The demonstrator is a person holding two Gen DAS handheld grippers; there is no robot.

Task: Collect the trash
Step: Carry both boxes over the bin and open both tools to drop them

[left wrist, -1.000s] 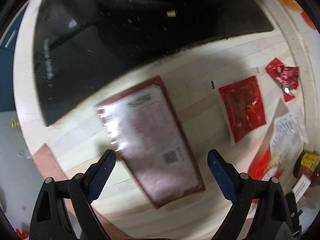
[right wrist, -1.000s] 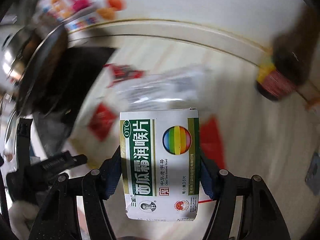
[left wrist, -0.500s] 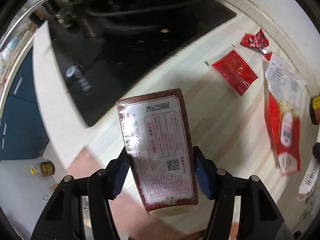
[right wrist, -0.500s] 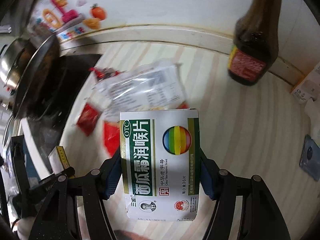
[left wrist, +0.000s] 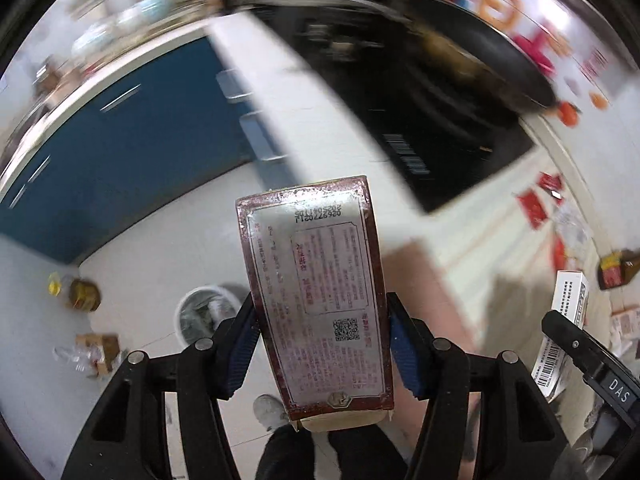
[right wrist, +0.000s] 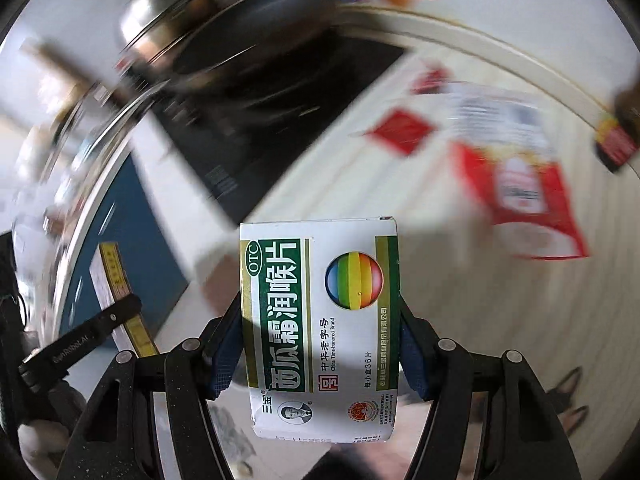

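My left gripper (left wrist: 320, 344) is shut on a dark red box with a white label (left wrist: 316, 292) and holds it in the air off the counter edge, above the floor. A white trash bin (left wrist: 200, 314) stands on the floor just left of it. My right gripper (right wrist: 320, 344) is shut on a white and green medicine box (right wrist: 320, 320), held over the counter's edge. Red wrappers (right wrist: 402, 130) and a red and white bag (right wrist: 524, 200) lie on the counter (right wrist: 460, 320). The right gripper's box also shows in the left wrist view (left wrist: 560, 332).
A black cooktop (left wrist: 420, 132) with a pan (left wrist: 480, 56) sits on the counter. A dark sauce bottle (right wrist: 620, 136) stands by the wall. Blue cabinets (left wrist: 120, 160) line the far side. Jars and cardboard scraps (left wrist: 96, 344) lie on the floor.
My left gripper closed on the dark red box, lifted it off the counter and swung it out over the floor. My right gripper, still holding the medicine box, swung left toward the counter edge.
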